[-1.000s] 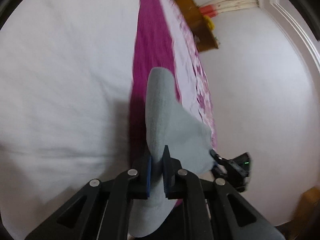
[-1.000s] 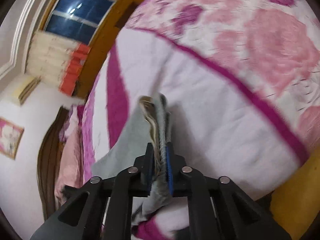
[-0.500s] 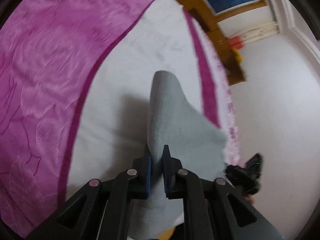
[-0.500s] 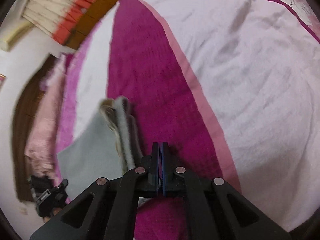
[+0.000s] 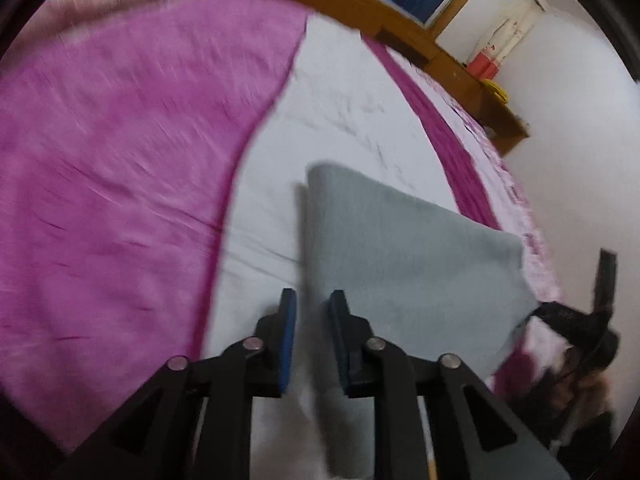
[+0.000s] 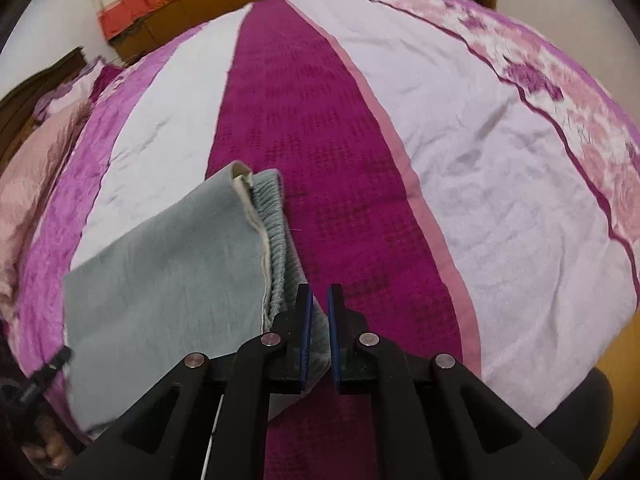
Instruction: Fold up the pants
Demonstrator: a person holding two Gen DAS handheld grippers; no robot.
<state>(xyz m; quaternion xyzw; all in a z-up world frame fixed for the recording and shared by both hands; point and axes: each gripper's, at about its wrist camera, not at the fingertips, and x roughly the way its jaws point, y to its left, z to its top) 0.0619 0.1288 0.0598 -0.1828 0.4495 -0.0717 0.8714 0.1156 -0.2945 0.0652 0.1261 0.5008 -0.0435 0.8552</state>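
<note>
While jaws pinch them, pants (image 6: 168, 280) hang folded

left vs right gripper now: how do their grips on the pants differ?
Left gripper pinches a plain folded edge of the grey pants; right gripper pinches the ribbed waistband end. The left jaws show a wider gap filled with cloth; the right jaws look nearly closed on a thin bit. Left sits over a white stripe of the bedspread, right over a magenta stripe. Both hold the same pants, pointing down at the bed.
</note>
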